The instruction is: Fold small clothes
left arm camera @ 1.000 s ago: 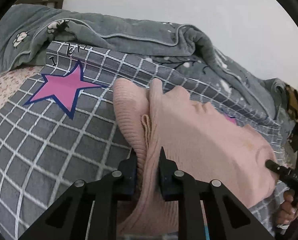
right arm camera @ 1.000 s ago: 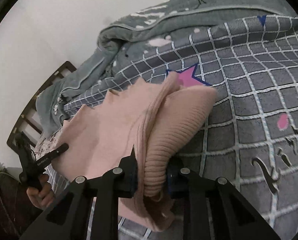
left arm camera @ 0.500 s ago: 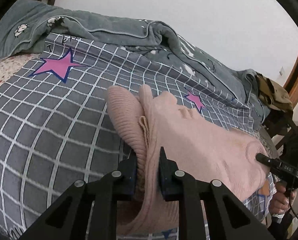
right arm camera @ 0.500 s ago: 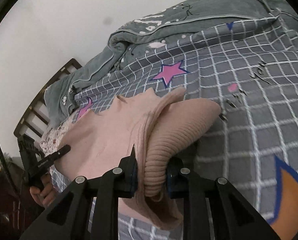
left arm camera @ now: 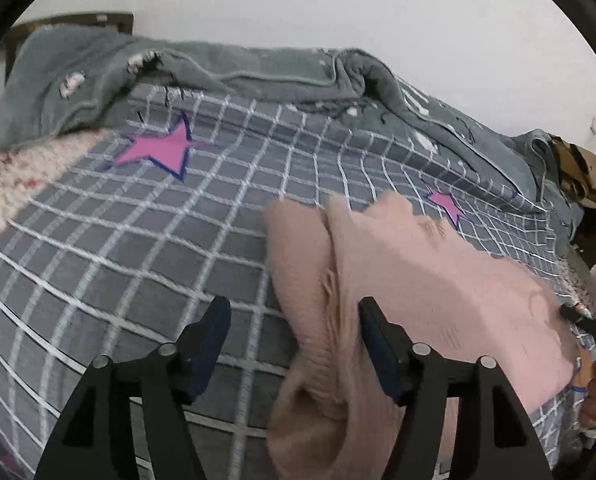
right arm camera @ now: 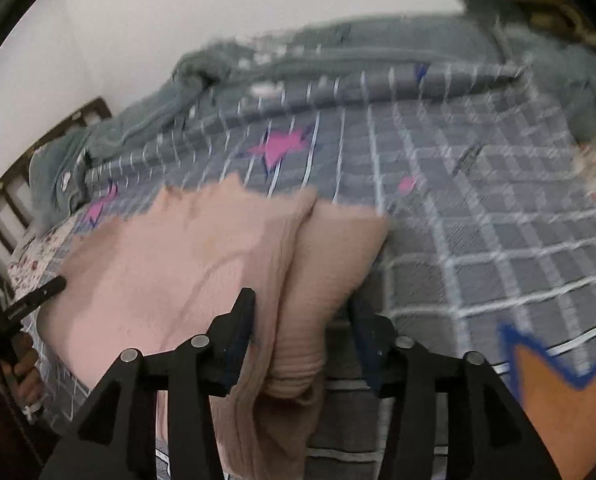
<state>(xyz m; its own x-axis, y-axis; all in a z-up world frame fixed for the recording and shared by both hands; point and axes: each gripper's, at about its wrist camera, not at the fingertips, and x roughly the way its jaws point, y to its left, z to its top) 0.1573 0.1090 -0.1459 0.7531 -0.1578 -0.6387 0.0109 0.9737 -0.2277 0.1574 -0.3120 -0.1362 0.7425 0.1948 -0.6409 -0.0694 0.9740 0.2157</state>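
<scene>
folding looks partly done: soft pink ribbed knit sweater (left arm camera: 429, 280) lies doubled over on the grey white-checked bedspread (left arm camera: 118, 240), lower centre-right. left gripper (left arm camera: 294, 344) and right gripper (right arm camera: 303, 328) have just been opening, the knit loose between the jaws; further folds probably remain.

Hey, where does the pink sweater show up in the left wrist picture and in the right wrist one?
Left wrist view: the pink sweater fills the lower right, its ribbed edge between the open left gripper fingers.
Right wrist view: it fills the lower left, a ribbed fold hanging between the open right gripper fingers.
Shared landmark: the large pink star on the checked cover.
</scene>
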